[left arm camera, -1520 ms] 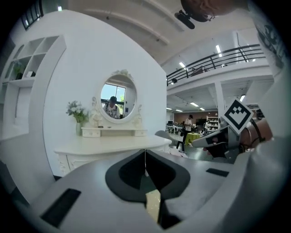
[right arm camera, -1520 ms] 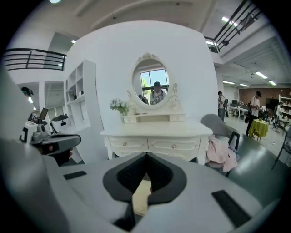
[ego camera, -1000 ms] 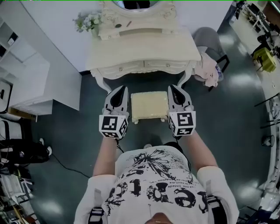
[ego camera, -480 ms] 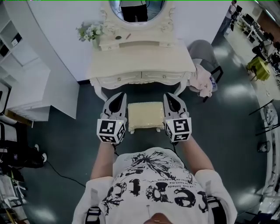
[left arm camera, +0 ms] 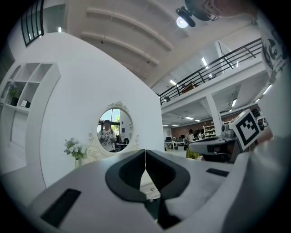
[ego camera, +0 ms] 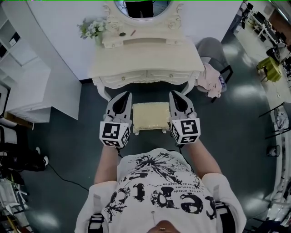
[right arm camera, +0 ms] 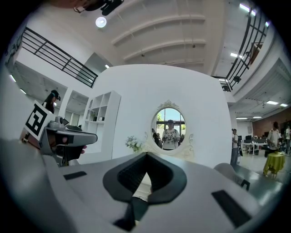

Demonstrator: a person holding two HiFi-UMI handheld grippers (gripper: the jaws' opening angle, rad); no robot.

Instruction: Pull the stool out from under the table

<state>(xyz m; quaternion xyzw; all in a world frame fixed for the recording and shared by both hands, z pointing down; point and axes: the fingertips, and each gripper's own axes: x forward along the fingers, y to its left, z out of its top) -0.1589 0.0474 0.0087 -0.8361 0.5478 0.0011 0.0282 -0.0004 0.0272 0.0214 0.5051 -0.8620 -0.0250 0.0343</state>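
The stool [ego camera: 151,116], a small cream one with a padded rectangular top, stands on the dark floor just in front of the cream dressing table [ego camera: 148,59], between its front legs. My left gripper [ego camera: 123,96] is held beside the stool's left edge and my right gripper [ego camera: 175,94] beside its right edge, both pointing toward the table. In the left gripper view the left gripper [left arm camera: 145,152] has its jaws pressed together with nothing between them. The right gripper [right arm camera: 146,155] looks the same in its own view. Whether either gripper touches the stool is not visible.
An oval mirror [ego camera: 139,4] and a vase of flowers [ego camera: 91,28] sit at the back of the table. A grey chair draped with clothes [ego camera: 211,68] stands to the table's right. White shelving [ego camera: 27,86] lines the left wall. Cables and gear [ego camera: 18,159] lie at lower left.
The head camera has shifted a little, so the table and stool sit slightly lower and further left in view. Both grippers stay shut on either side of the stool.
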